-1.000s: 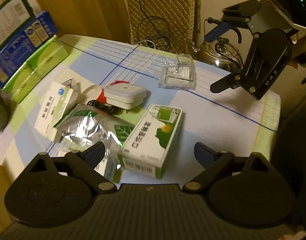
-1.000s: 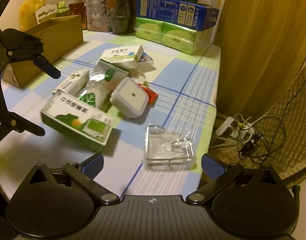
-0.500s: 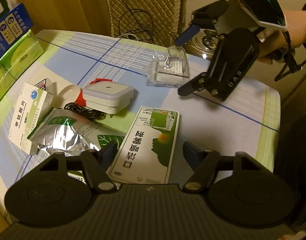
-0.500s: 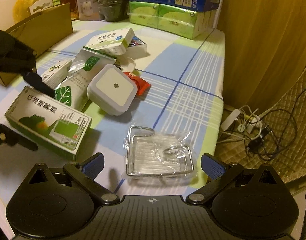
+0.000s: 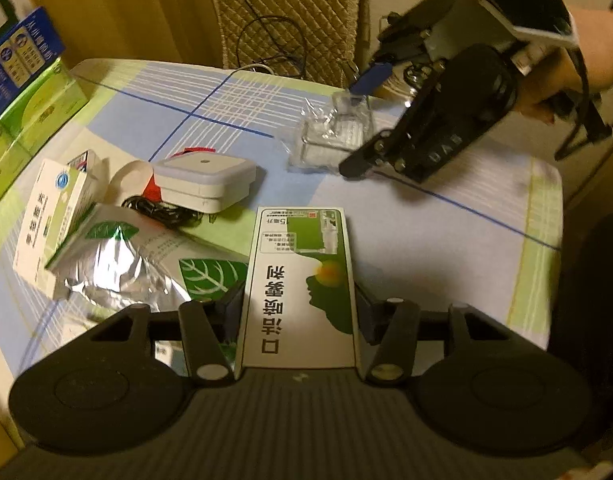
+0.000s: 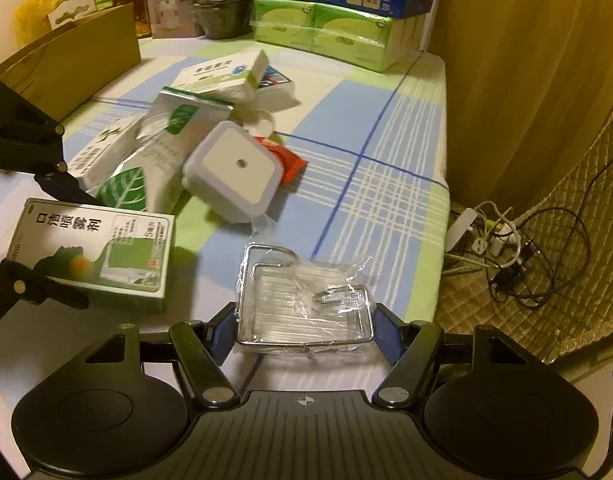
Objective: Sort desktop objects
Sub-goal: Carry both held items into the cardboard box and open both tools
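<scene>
Left claw (image 5: 298,300) brackets the green spray box (image 5: 302,280) at lower centre, right claw (image 6: 304,326) brackets the wrapped wire rack (image 6: 306,304) on the tabletop (image 6: 386,184); contact unclear on both, so squeeze squarely before lifting

Dim warm light, fisheye-warped edges
</scene>
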The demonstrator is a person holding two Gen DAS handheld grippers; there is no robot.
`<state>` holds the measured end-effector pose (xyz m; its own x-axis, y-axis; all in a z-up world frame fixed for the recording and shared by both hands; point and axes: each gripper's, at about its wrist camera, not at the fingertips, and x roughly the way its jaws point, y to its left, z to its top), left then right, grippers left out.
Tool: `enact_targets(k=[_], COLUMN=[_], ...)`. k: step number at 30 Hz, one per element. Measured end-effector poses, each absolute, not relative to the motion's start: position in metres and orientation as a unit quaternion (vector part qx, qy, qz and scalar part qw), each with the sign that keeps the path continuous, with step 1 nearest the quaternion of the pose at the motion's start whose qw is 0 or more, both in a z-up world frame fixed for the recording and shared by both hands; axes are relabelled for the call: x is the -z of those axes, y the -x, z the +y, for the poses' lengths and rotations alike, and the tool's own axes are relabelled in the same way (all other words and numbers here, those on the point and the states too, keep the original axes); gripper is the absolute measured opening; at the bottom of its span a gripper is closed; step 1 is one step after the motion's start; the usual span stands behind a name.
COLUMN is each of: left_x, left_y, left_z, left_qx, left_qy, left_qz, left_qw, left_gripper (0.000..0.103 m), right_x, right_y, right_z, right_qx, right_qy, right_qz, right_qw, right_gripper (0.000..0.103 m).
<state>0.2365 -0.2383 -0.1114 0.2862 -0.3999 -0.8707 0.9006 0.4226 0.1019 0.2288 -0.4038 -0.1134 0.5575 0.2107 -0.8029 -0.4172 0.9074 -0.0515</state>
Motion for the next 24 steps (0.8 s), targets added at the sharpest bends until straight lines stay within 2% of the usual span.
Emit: enact_targets(k=[13, 24], left_x=[0.089, 0.028], left_y=[-0.210, -0.190], left_z=[-0.197, -0.117], left_qx=[0.401, 0.334], left_qy=[-0.218, -0.171], left_qz=[0.413, 0.379], left_qw=[0.788, 0.846], left_gripper=[0.050, 0.050], right_x=[0.074, 0.005], right_y=[-0.184, -0.164], right_z=[-0.380, -0.299], right_qx=[-0.156, -0.197], right_qy=[0.101, 0.106], right_qz=[0.421, 0.376], right_qw=[0.888, 0.899], right_gripper=[0.067, 0.067])
